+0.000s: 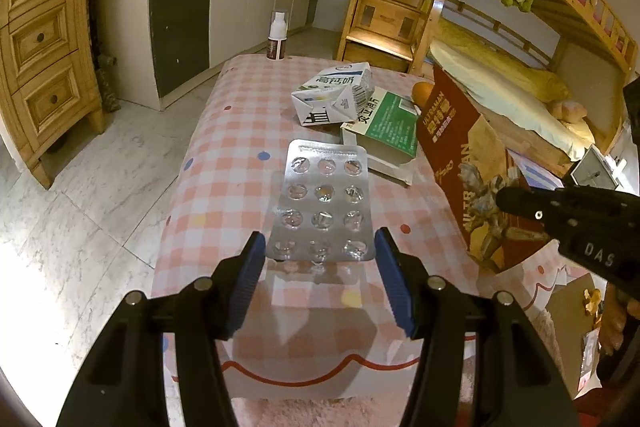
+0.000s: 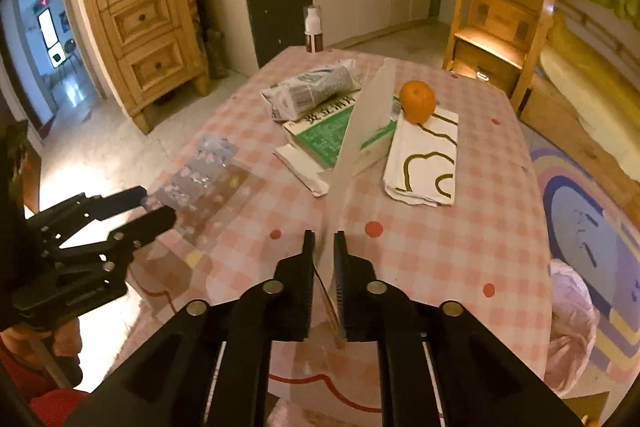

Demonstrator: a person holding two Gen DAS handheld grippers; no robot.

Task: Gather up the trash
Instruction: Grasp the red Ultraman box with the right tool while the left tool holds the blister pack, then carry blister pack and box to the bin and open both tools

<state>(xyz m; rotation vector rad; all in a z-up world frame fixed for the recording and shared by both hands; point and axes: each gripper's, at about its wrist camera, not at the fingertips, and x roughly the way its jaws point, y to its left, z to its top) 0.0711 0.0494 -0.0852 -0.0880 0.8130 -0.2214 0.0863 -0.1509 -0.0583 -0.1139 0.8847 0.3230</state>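
Holding a silver foil blister pack of pills (image 1: 323,205) by its near edge between the blue pads of my left gripper (image 1: 320,259), up over the pink checked tablecloth (image 1: 224,155). My right gripper (image 2: 324,247) is squeezed onto a flat brown cardboard toy box (image 1: 460,155), which stands on edge just right of the pack.

My left claw (image 1: 320,251) clamping a silver blister pack (image 1: 323,203) above the pink checked table (image 1: 224,155); crushed milk carton (image 1: 334,93), green box (image 1: 386,127) beyond
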